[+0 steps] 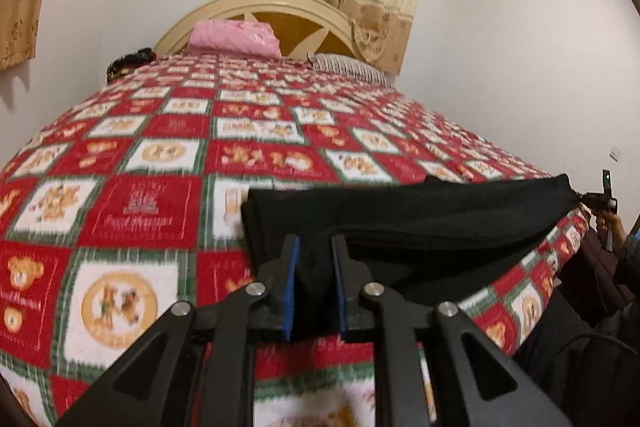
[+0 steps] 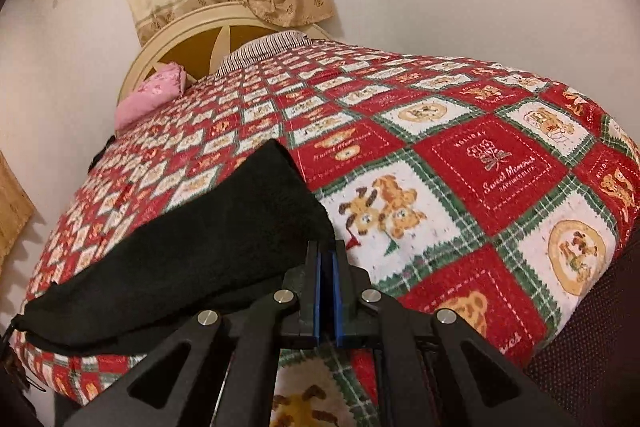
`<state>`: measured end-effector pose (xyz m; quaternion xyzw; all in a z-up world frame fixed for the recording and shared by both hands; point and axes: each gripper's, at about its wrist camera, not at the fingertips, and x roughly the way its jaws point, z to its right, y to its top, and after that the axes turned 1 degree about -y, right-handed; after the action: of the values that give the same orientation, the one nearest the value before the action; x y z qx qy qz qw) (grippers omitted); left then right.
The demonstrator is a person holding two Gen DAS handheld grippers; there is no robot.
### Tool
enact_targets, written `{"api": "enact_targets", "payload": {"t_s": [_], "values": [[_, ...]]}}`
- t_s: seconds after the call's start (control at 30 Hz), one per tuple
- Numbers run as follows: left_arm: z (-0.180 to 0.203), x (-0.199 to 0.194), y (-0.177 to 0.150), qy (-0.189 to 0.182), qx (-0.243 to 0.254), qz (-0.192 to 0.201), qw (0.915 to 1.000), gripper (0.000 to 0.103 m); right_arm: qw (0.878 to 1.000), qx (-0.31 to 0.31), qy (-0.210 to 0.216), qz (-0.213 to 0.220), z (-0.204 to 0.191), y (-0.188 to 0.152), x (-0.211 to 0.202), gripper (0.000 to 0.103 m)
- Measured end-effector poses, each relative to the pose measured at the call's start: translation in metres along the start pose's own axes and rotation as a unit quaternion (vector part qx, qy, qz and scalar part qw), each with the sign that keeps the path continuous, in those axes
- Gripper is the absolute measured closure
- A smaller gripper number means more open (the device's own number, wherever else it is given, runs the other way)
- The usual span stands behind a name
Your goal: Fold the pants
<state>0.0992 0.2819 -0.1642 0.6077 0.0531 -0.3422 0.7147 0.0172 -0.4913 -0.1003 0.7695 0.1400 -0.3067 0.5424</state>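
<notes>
Gripping black pants (image 1: 400, 223) at opposite ends, the left hand-held gripper (image 1: 314, 279) and right hand-held gripper (image 2: 328, 283) clamp fabric along the bed's (image 2: 460, 187) near edge. Farther back, a pink pillow (image 1: 234, 37) meets the headboard (image 1: 256, 1).

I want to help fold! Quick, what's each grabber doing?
Left gripper: shut on the black pants.
Right gripper: shut on the black pants' other end.

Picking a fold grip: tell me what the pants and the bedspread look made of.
Pants: black, matte, soft knit or fleece, likely; they drape thickly and show no sheen. Bedspread: fuzzy printed fabric, perhaps flannel or fleece; the red, white and green checks with bears look napped with blurred edges.
</notes>
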Motion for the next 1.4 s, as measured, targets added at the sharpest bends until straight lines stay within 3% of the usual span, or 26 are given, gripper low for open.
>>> {"api": "enact_targets", "payload": {"t_s": [0.07,0.13,0.17,0.2,0.27,0.3,0.43,0.53,0.63,0.77,0.9,1.07,1.27,1.4], "values": [[-0.001,-0.007,-0.006,0.003,0.0,0.0,1.0,0.079,1.0,0.0,0.0,0.0,0.002,0.0,-0.001,0.098],[-0.003,-0.014,-0.01,0.015,0.0,0.002,0.9999,0.068,1.0,0.0,-0.006,-0.001,0.003,-0.001,-0.003,0.098],[-0.005,-0.018,-0.012,0.028,-0.003,0.006,0.9996,0.056,1.0,0.0,-0.006,-0.002,0.004,-0.001,-0.003,0.096],[-0.008,-0.02,-0.012,0.036,-0.007,0.008,0.9993,0.05,1.0,0.003,-0.004,-0.003,0.006,-0.001,-0.004,0.084],[-0.018,-0.027,-0.015,0.048,-0.015,0.007,0.9987,0.05,1.0,0.008,-0.012,0.003,0.009,-0.001,-0.008,0.068],[-0.022,-0.03,-0.016,0.059,-0.018,0.008,0.9981,0.05,1.0,0.011,-0.017,0.006,0.011,-0.001,-0.012,0.065],[-0.045,-0.048,-0.019,0.103,-0.059,0.024,0.9927,0.05,0.998,0.012,-0.047,0.031,0.01,-0.001,-0.035,0.065],[-0.049,-0.057,-0.012,0.092,-0.093,0.051,0.9901,0.05,0.998,-0.007,-0.044,0.054,-0.009,0.0,-0.055,0.065],[-0.032,-0.05,-0.002,0.08,-0.077,0.05,0.9925,0.05,0.996,-0.059,-0.03,0.061,-0.054,0.002,-0.061,0.065],[-0.004,-0.018,0.011,0.081,-0.041,0.002,0.9959,0.049,0.988,-0.145,0.025,0.041,-0.141,-0.005,-0.047,0.065],[0.006,0.008,0.018,0.082,-0.025,-0.039,0.9955,0.049,0.964,-0.247,0.097,0.01,-0.244,-0.031,-0.028,0.065],[-0.013,0.029,0.026,0.079,-0.067,-0.065,0.9925,0.049,0.928,-0.321,0.19,-0.019,-0.345,-0.074,-0.008,0.065],[-0.031,0.043,0.03,0.036,-0.131,-0.09,0.9867,0.05,0.905,-0.348,0.243,-0.039,-0.411,-0.106,0.005,0.065],[-0.032,0.052,0.032,0.016,-0.142,-0.102,0.9846,0.066,0.902,-0.348,0.251,-0.047,-0.422,-0.115,0.009,0.064]]}}
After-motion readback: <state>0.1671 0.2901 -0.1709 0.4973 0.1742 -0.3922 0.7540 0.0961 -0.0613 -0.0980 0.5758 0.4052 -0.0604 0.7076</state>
